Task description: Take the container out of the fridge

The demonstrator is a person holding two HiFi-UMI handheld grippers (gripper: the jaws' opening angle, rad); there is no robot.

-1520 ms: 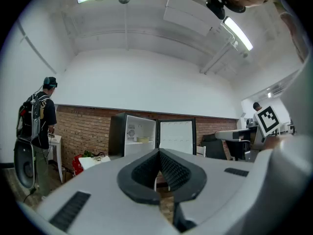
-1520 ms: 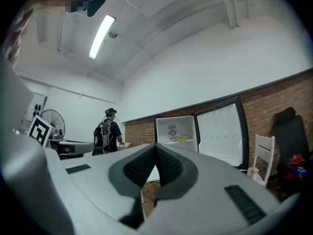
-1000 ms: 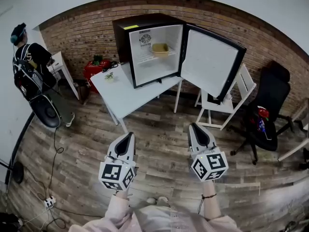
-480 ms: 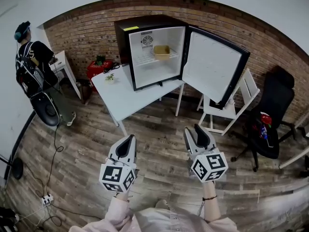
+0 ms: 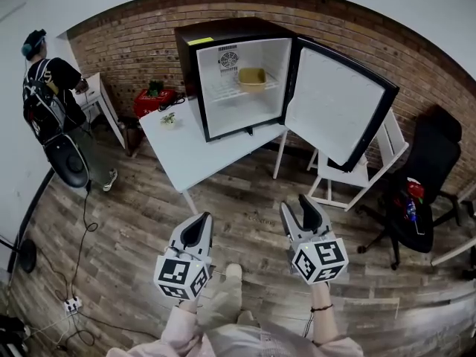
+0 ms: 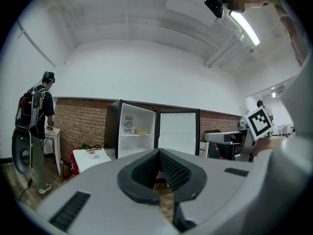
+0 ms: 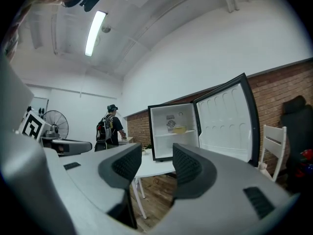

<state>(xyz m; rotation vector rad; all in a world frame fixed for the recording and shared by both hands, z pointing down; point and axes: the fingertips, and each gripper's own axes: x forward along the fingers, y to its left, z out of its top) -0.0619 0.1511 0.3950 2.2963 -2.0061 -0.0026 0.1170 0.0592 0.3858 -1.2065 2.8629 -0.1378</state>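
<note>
Right gripper (image 5: 297, 208): I had its jaws just opening wide, empty. Left gripper (image 5: 202, 219): closed, empty. Container (image 5: 252, 77): sat on fridge (image 5: 223, 30) shelf.

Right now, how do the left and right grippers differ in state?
The left gripper has its fingers together; the right gripper has them wide apart, having just been opening, with nothing between them. Under the left gripper's fingers only a sliver of floor shows; through the right gripper's gap, the white table shows. Both are empty and aim at the open fridge, short of it.
</note>
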